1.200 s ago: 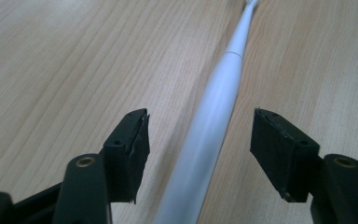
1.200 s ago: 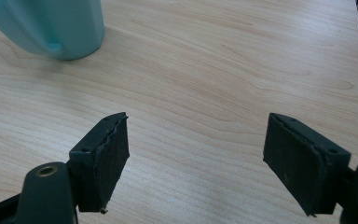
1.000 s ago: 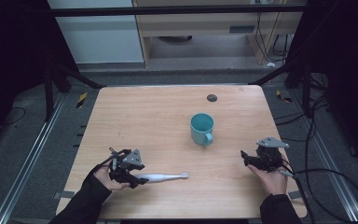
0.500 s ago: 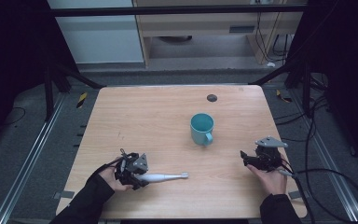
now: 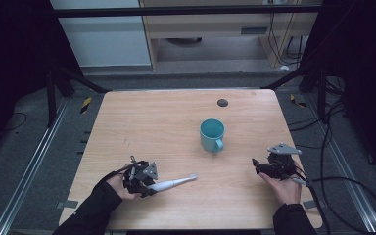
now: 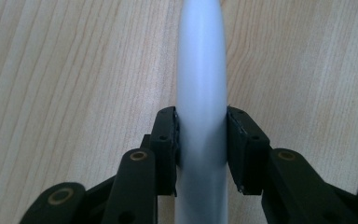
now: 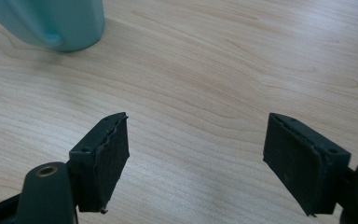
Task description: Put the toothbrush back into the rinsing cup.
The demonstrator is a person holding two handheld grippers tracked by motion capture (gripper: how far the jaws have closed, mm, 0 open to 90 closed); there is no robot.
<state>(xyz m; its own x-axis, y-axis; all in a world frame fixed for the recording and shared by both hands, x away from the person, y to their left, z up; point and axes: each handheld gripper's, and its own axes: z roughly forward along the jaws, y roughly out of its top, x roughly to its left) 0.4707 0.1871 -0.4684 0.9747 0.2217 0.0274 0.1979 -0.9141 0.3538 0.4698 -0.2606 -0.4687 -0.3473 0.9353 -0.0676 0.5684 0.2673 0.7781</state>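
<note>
now: left hand-held gripper [image 5: 144,180] clamped on toothbrush [image 5: 174,183] handle; right hand-held gripper [image 5: 260,165] jaws apart; teal mug [image 5: 211,135] inside looks empty.

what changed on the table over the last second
The left gripper slid right along the table onto the toothbrush handle and is now shut on it. The toothbrush, the cup and the open right gripper have not visibly moved.

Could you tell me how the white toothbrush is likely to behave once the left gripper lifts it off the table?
The toothbrush looks rigid, so it should lift as one piece without drooping. Its handle appears smooth and rounded between the left gripper jaws, so it might slip or twist. Gripped near one end, its long free end may sag downward.
</note>
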